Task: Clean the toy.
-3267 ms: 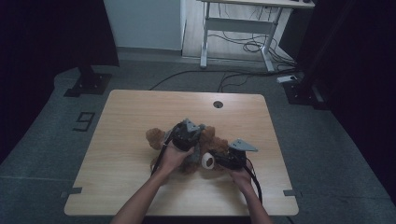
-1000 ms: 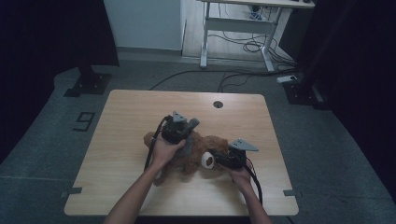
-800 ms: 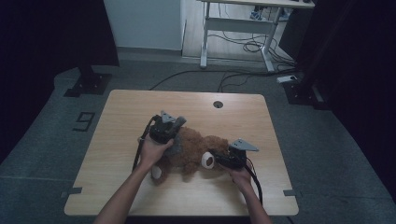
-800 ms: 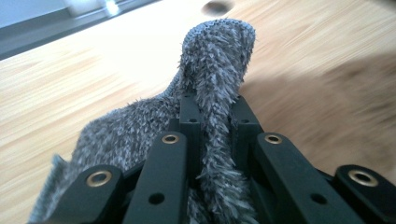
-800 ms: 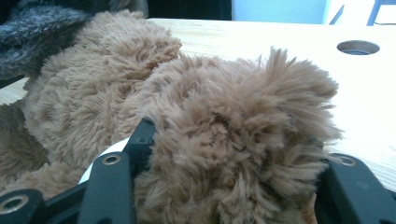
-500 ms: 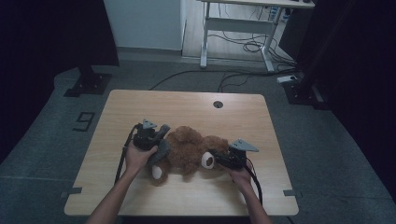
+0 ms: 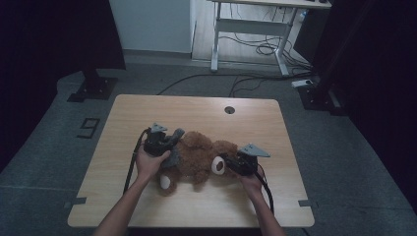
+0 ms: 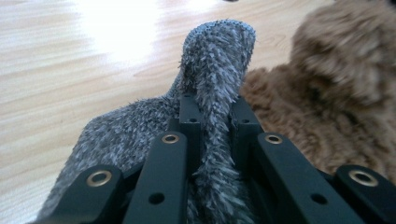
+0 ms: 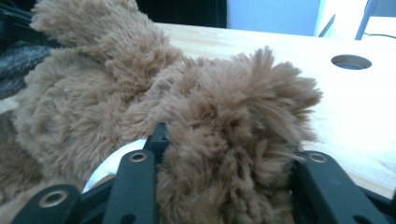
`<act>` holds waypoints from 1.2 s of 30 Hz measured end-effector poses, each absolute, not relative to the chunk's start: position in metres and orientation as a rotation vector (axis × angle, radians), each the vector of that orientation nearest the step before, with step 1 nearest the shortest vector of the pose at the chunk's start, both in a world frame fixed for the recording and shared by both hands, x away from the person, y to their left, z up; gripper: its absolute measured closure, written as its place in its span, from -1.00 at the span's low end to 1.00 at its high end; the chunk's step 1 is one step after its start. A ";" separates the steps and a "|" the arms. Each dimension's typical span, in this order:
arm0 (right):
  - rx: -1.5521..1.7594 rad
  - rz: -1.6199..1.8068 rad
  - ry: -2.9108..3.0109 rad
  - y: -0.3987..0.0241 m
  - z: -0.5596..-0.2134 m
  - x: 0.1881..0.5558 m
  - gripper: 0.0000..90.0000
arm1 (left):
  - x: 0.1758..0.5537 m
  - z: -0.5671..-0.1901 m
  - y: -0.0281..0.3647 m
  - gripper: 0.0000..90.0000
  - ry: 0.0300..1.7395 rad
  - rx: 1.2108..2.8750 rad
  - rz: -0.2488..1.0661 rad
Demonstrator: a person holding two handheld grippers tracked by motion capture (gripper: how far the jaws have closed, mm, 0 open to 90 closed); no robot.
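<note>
Brown teddy bear [image 7: 199, 157] lies flat on the desk [image 7: 196, 105], around the middle of its width and toward the near edge, long axis running left-right. One white-soled foot [image 7: 165, 182] points at the near edge, another white pad [image 7: 218, 165] sits on the bear's right end. A grey fuzzy sock [image 8: 212, 65] lies at the bear's left end, touching the brown fur. Left gripper [image 7: 167, 142] is clenched on that sock: in the left gripper view the two black jaws stand close together with a fold of grey fabric pinched between them, the rest of the sock rising past the tips and spreading over the wood to the left (brown plush just right of it). Right gripper [image 7: 230, 162] is at the bear's right end, clamped on a tuft of brown plush; its jaws have just been closing, and in the right gripper view the fur [image 9: 224, 140] bulges up between them and spills over both. Both hands come in from the near edge, left hand [image 7: 150, 164] and right hand [image 7: 252, 183] well apart. Cable hole [image 7: 229, 109] near the far edge, right of centre. Bare wood at all four corners.
</note>
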State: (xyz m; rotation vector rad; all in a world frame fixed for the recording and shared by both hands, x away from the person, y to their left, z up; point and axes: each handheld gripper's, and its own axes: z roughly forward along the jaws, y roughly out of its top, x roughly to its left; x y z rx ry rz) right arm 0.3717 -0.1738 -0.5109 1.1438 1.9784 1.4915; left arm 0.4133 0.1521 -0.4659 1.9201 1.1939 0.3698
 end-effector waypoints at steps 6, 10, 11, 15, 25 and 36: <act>1.152 1.511 1.911 -0.165 -0.505 0.389 0.35 | 0.424 -0.461 0.150 0.74 1.220 1.887 0.373; 1.148 1.481 1.866 -0.155 -0.496 0.407 0.36 | 0.433 -0.455 0.141 0.74 1.224 1.869 0.382; 1.149 1.469 1.857 -0.153 -0.495 0.412 0.36 | 0.435 -0.453 0.138 0.74 1.218 1.871 0.389; 1.108 1.440 1.816 -0.150 -0.492 0.424 0.35 | 0.440 -0.445 0.124 0.73 1.177 1.901 0.414; 0.967 1.479 1.888 -0.172 -0.508 0.411 0.25 | 0.444 -0.443 0.108 0.73 1.153 1.911 0.379; 1.032 1.553 1.931 -0.191 -0.520 0.400 0.05 | 0.429 -0.460 0.088 0.76 1.091 1.999 0.431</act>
